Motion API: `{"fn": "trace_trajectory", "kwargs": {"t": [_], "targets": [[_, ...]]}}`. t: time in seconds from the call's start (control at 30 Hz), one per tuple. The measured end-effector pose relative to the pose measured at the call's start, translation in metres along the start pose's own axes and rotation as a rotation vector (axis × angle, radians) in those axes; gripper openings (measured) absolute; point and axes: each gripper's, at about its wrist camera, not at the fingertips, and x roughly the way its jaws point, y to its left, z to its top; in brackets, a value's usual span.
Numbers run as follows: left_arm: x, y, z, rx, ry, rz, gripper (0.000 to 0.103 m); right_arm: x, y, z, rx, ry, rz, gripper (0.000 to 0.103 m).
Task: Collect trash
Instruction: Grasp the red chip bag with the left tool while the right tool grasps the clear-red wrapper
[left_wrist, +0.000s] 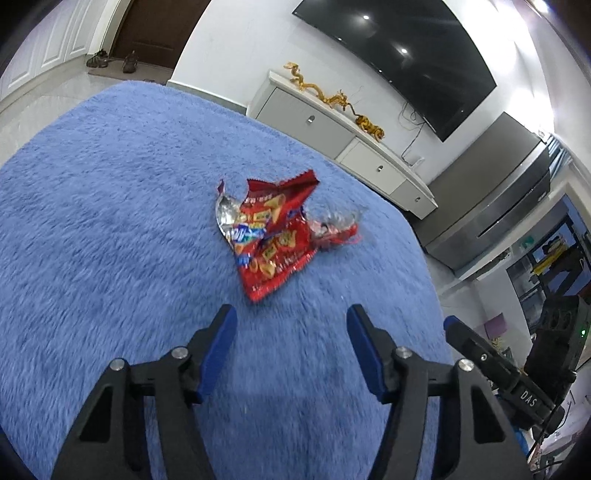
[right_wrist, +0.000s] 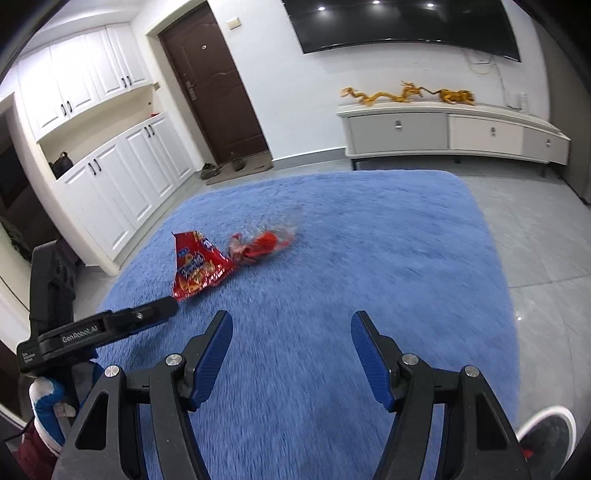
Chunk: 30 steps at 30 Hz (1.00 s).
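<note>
A torn red snack bag (left_wrist: 271, 236) lies flat on the blue shaggy rug (left_wrist: 110, 221), silver lining showing at its upper left. A crumpled red and clear wrapper (left_wrist: 336, 227) touches its right side. My left gripper (left_wrist: 291, 314) hovers open just short of the bag, with nothing between its blue pads. In the right wrist view the snack bag (right_wrist: 199, 266) and the crumpled wrapper (right_wrist: 264, 243) lie ahead and to the left. My right gripper (right_wrist: 291, 321) is open and empty over bare rug (right_wrist: 369, 240). The left gripper's finger (right_wrist: 147, 317) reaches in from the left near the bag's lower corner.
A white TV cabinet (right_wrist: 443, 129) with gold dragon ornaments (right_wrist: 406, 94) stands beyond the rug under a wall television (right_wrist: 399, 26). White cupboards (right_wrist: 110, 177) and a brown door (right_wrist: 214, 85) with shoes (right_wrist: 221, 166) are at the left. A shoe (right_wrist: 546, 432) shows at the lower right.
</note>
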Motion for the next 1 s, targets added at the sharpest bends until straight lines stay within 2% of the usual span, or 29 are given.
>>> {"fn": "trace_trajectory", "kwargs": {"t": [0.27,0.5,0.77,0.93,1.0], "targets": [[0.016,0.007,0.014,-0.036,-0.012,-0.002,0.054,0.038,-0.003,0.024,0.034,0.013,0.068,0.064],[0.028,0.008,0.024,-0.019,-0.019,0.045,0.033,0.071,-0.006,0.041,0.107,0.037,0.123,0.064],[0.031,0.009,0.025,-0.010,-0.028,0.043,0.025,0.099,-0.003,0.053,0.160,0.060,0.168,0.064],[0.031,0.015,0.027,-0.019,-0.030,0.039,0.019,0.110,-0.001,0.056,0.163,0.076,0.154,0.046],[0.030,0.021,0.029,-0.028,-0.030,0.038,0.015,0.110,-0.002,0.056,0.163,0.075,0.153,0.034]]}}
